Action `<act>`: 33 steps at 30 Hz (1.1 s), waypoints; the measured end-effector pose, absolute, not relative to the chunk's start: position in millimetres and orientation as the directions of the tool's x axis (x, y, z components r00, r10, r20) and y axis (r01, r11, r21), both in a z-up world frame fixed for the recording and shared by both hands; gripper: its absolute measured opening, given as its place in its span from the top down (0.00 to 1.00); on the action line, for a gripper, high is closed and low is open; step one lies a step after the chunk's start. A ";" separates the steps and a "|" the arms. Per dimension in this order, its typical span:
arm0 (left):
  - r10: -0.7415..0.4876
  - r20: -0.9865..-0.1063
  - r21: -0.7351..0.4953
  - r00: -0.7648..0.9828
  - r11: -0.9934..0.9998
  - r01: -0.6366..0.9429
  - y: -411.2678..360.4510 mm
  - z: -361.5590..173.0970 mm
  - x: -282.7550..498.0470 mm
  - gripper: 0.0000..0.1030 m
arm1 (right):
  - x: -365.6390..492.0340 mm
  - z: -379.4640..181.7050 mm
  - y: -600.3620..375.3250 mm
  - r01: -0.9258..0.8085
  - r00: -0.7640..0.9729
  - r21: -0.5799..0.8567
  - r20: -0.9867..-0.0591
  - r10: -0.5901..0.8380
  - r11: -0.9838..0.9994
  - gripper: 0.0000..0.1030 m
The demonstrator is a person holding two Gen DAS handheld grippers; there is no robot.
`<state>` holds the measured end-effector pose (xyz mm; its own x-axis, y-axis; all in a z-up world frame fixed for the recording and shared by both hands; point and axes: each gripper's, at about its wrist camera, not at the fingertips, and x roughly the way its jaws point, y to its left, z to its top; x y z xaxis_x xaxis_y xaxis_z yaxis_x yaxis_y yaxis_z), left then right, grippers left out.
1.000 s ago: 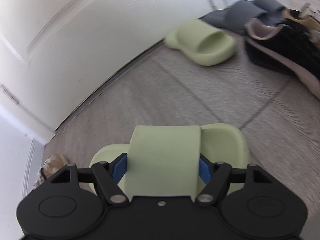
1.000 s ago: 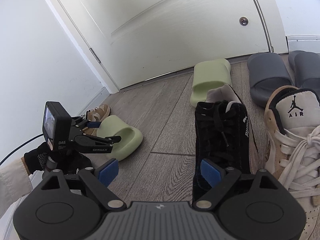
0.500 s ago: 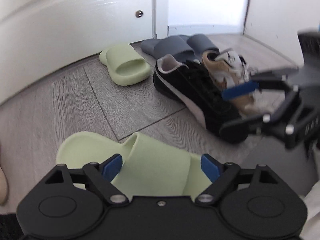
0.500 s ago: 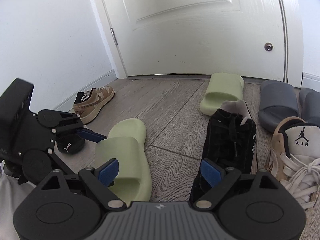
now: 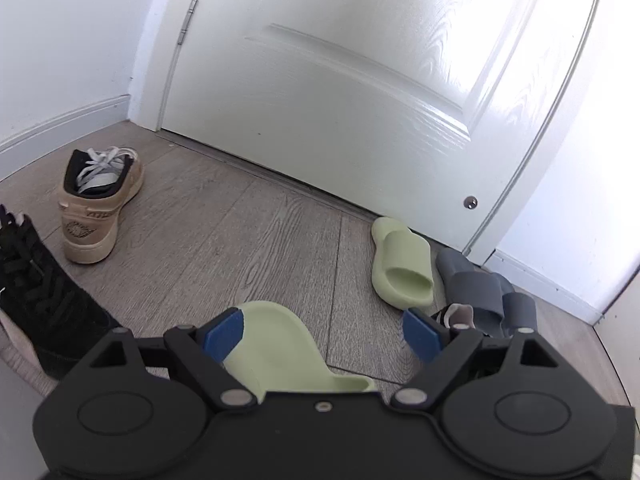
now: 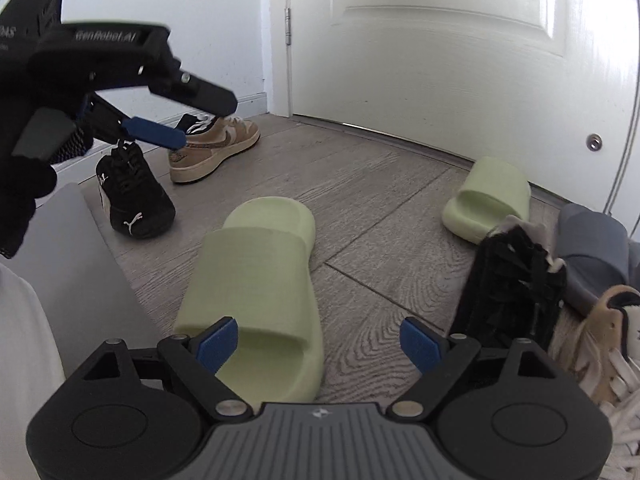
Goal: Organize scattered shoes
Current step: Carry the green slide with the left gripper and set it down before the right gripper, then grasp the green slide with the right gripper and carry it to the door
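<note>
Grey wood-look floor (image 6: 360, 216) runs up to a closed white door (image 5: 360, 80). My left tongs (image 5: 324, 330) hang above the floor with the blue pads spread wide and gripping nothing; in the left wrist view a pale green slide (image 5: 280, 356) lies on the floor beneath them, its toe end showing between the pads without touching either. In the right wrist view the same slide (image 6: 260, 280) rests flat on the boards with its strap across the middle, and my left tongs (image 6: 188, 120) appear at upper left, raised clear of it. My right tongs (image 6: 320, 344) are also wide open and empty, low over the floor, with the heel of that slide just beside the left pad. Its matching green slide (image 6: 488, 200) sits near the foot of the door at right, well apart from the first. Just beside it lie two grey slides (image 5: 480, 288), a black sneaker (image 6: 508, 292) and a tan and white high-top (image 6: 600, 344), crowded together. At far left, near the baseboard, another black sneaker (image 6: 132, 200) and a tan low-top (image 6: 212, 148) stand close together.
</note>
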<state>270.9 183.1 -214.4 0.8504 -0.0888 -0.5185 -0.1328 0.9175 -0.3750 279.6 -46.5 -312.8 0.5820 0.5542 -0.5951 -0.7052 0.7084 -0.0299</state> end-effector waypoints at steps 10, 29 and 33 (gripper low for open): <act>-0.120 -0.565 -0.461 0.816 0.867 -0.192 211.2 -236.4 280.2 0.16 | 281.4 -311.4 -24.3 -0.802 0.530 -0.141 -0.616 0.583 0.581 0.20; -0.128 -0.580 -0.415 0.805 0.896 -0.156 203.3 -242.8 286.1 0.16 | 342.6 -330.5 6.3 -0.403 0.765 0.010 -0.545 0.344 0.915 0.86; -0.118 -0.589 -0.407 0.799 0.898 -0.168 203.2 -245.0 289.8 0.16 | 373.5 -327.3 13.3 -0.205 0.812 0.071 -0.545 0.210 0.976 0.86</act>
